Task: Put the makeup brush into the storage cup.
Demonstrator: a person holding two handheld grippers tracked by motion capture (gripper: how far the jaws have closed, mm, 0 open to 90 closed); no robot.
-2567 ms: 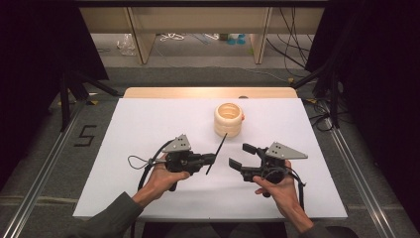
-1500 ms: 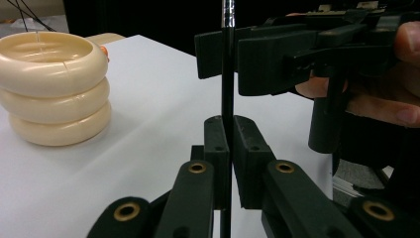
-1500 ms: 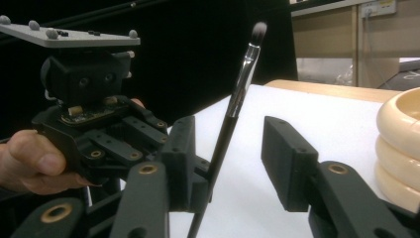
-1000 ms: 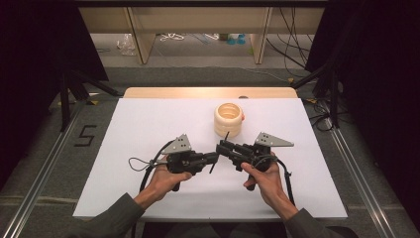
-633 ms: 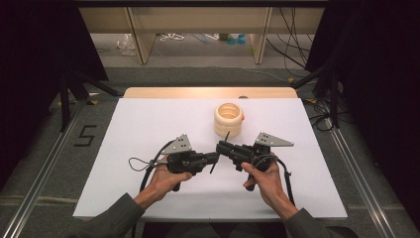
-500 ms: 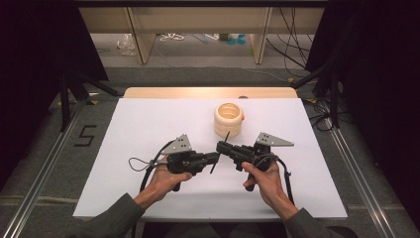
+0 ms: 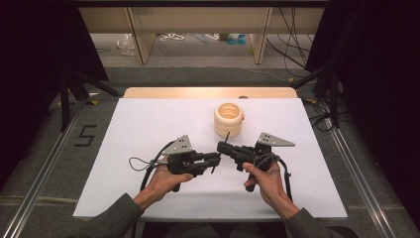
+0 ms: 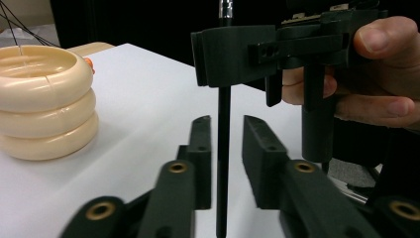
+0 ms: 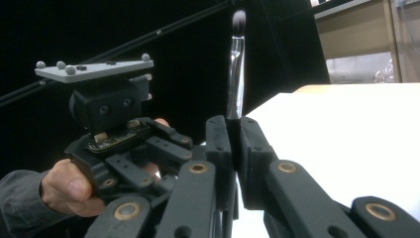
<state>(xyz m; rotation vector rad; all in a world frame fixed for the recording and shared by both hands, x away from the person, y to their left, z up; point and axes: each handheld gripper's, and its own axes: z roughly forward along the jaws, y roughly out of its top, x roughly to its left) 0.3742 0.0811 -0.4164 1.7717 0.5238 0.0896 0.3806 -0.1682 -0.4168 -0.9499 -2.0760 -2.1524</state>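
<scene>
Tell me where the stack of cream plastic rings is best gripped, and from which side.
Grip the stack of cream plastic rings across its outer wall from above, fingers straddling opposite sides. It stands upright as three rounded rings, open in the middle, with bare white table all around. Coming from the person's side looks easiest, since both grippers sit just in front of it. The bulging ring edges may slip, so clamp at a groove.

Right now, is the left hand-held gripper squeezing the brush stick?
Apart. In the left gripper view, the left hand-held gripper has gaps either side of the thin brush.

ring stack (image 7: 229, 119) on table (image 7: 138, 129), behind claws
</scene>
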